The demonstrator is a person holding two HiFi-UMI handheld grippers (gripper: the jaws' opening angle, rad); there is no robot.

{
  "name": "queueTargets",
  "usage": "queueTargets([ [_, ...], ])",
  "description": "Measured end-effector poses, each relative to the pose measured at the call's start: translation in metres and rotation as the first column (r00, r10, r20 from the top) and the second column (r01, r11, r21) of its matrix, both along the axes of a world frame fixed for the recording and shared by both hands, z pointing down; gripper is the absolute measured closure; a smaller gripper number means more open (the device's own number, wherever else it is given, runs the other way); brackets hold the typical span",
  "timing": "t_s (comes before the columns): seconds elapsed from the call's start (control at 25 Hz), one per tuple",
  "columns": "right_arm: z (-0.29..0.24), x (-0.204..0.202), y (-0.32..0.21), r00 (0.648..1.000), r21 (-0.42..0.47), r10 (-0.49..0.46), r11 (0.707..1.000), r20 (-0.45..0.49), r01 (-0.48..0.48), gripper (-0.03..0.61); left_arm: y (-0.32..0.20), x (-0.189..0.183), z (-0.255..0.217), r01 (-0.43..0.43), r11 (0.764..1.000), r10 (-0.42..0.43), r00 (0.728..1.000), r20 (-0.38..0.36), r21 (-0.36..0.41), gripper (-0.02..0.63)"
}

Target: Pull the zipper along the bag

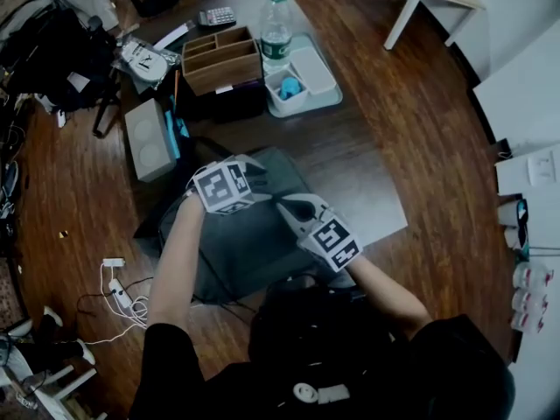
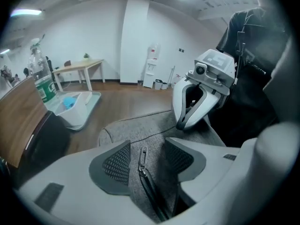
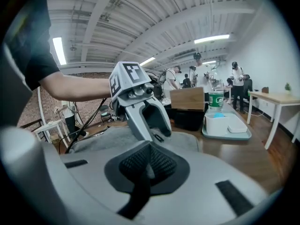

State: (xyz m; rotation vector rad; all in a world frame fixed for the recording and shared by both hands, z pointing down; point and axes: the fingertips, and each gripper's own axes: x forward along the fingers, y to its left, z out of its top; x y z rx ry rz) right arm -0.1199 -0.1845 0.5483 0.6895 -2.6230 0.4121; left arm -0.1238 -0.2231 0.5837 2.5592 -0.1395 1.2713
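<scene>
A grey fabric bag (image 1: 245,234) lies on the wooden table in front of me. In the left gripper view, its metal zipper pull (image 2: 143,157) lies flat on the fabric, at the end of the dark zipper line. My left gripper (image 2: 146,162) is open, with the pull between its ribbed pads (image 2: 117,165) and neither pad touching it. My right gripper (image 3: 147,165) is shut on a black strap (image 3: 136,193) of the bag. In the head view the left gripper (image 1: 254,178) and the right gripper (image 1: 289,208) face each other, close together over the bag.
Behind the bag stand a wooden organiser box (image 1: 220,58), a water bottle (image 1: 276,29) and a pale tray (image 1: 325,94) with small containers. A grey box (image 1: 149,138) sits to the left. A power strip (image 1: 118,291) and cables lie on the floor. Several people stand far off.
</scene>
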Motion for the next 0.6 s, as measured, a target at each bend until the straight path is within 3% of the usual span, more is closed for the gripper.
queueTargets([
  [0.12,0.002,0.002,-0.001,1.0,-0.003,0.012,1.0,-0.002,-0.012,0.569,0.006,0.002,0.007,-0.063,0.998,0.065,0.997,0.049,-0.032,0.404],
  [0.28,0.004,0.002,-0.003,1.0,-0.004,0.014,1.0,-0.001,-0.014,0.569,0.007,0.004,0.009,-0.068,0.997,0.069,0.997,0.037,-0.042,0.447],
  [0.32,0.004,0.001,-0.002,1.0,-0.007,0.011,1.0,0.0,-0.011,0.569,0.007,0.002,0.01,-0.079,0.997,0.08,0.995,0.054,-0.022,0.558],
  [0.4,0.005,0.001,-0.002,1.0,-0.012,0.002,1.0,0.003,-0.002,0.569,0.005,0.0,0.009,-0.095,0.995,0.094,0.993,0.076,0.018,0.572],
  [0.6,0.006,-0.001,0.003,1.0,-0.018,-0.022,1.0,0.004,0.022,0.569,0.002,-0.007,-0.013,0.009,0.999,-0.009,1.0,-0.011,0.045,0.574],
])
